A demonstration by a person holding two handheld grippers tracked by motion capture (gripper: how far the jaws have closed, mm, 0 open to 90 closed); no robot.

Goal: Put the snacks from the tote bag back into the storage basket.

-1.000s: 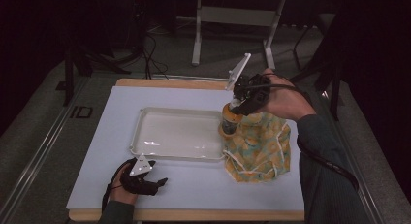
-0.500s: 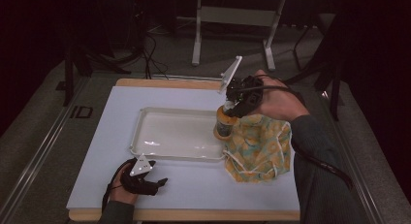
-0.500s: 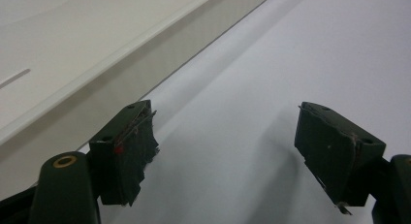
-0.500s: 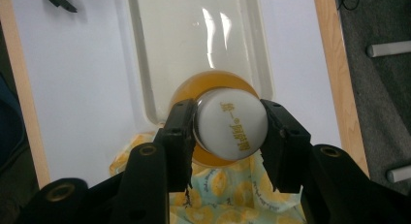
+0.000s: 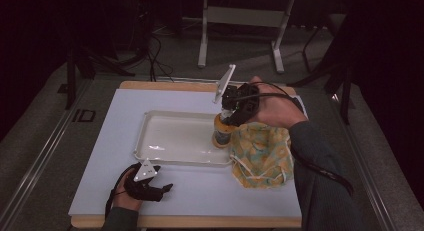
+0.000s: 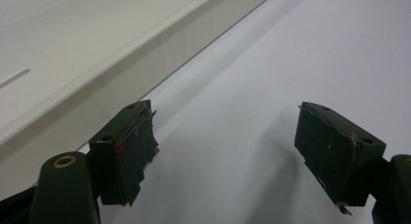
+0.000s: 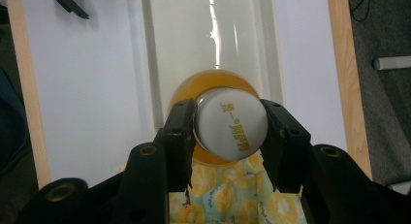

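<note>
2 jaws of the right hand-held gripper (image 7: 228, 136) are clamping the orange bottle (image 5: 221, 133) by its white cap (image 7: 231, 124), over the tray (image 5: 170, 138); the left hand-held gripper (image 6: 228, 151) is lying released on the worktop (image 5: 210, 191).

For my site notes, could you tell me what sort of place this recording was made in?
Probably a lab or studio set up for recording: a white-topped table under bright light, dark surroundings, cables on the floor, and metal stand legs behind it.
</note>
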